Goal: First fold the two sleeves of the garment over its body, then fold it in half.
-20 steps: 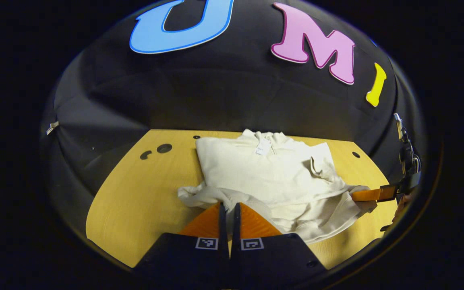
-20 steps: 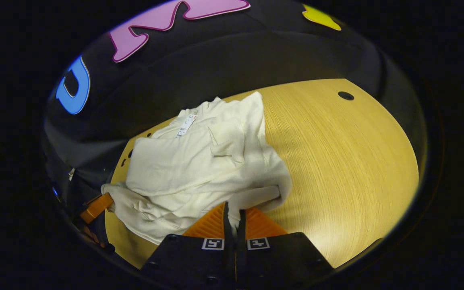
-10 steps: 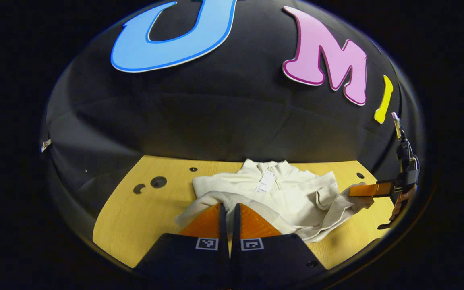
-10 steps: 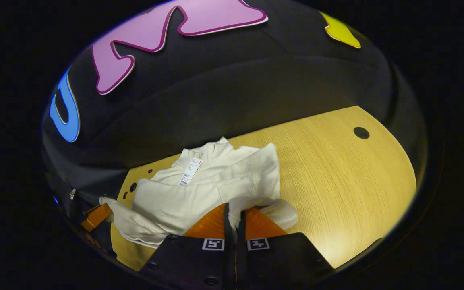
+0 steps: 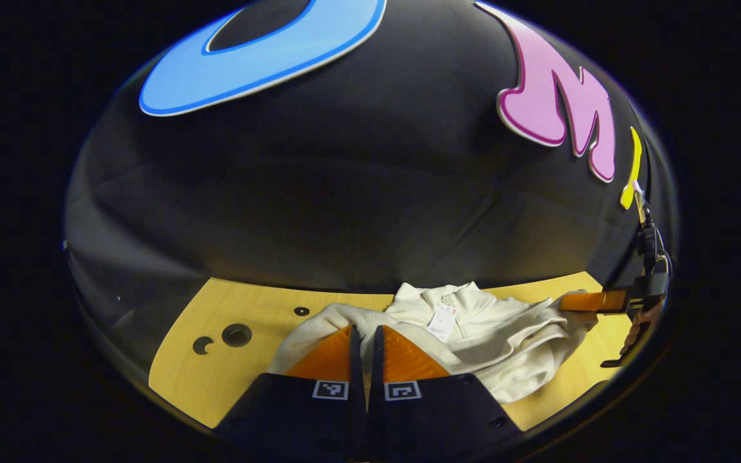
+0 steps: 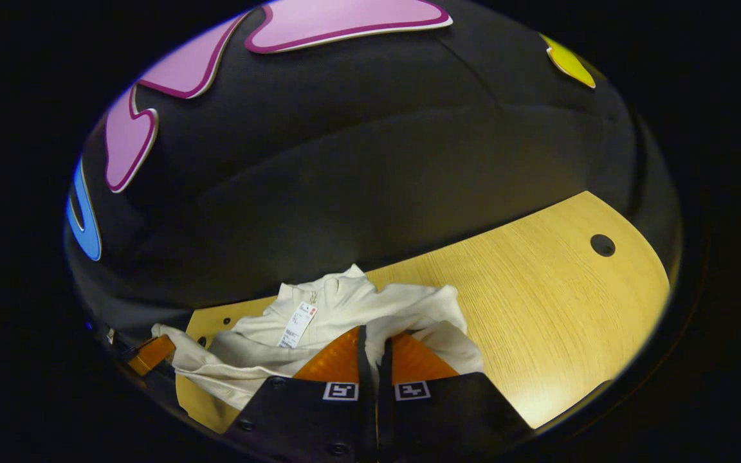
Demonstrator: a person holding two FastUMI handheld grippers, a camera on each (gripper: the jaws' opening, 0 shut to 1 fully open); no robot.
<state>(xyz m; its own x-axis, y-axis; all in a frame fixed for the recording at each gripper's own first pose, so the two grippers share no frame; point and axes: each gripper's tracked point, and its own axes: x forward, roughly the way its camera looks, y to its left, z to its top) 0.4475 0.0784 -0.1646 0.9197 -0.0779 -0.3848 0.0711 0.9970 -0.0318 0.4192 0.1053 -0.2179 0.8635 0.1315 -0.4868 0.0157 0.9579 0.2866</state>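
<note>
I see the garment (image 5: 473, 334) lying on the counter (image 5: 229, 373), close to the booth wall behind it. My left hand-held gripper (image 5: 366, 337) sits at its near left corner, fingers together on the cloth. My right hand-held gripper (image 6: 374, 341) pinches the near right corner; bare counter spreads to its right. A tag (image 6: 298, 325) lies on the garment near the collar at the far edge.

Dim booth overall. Worktop (image 6: 538, 283) is the brightest surface, with a glare patch at lower right of the right gripper view. Strong fisheye curvature toward the edges. Focus sharp; no motion blur evident.
</note>
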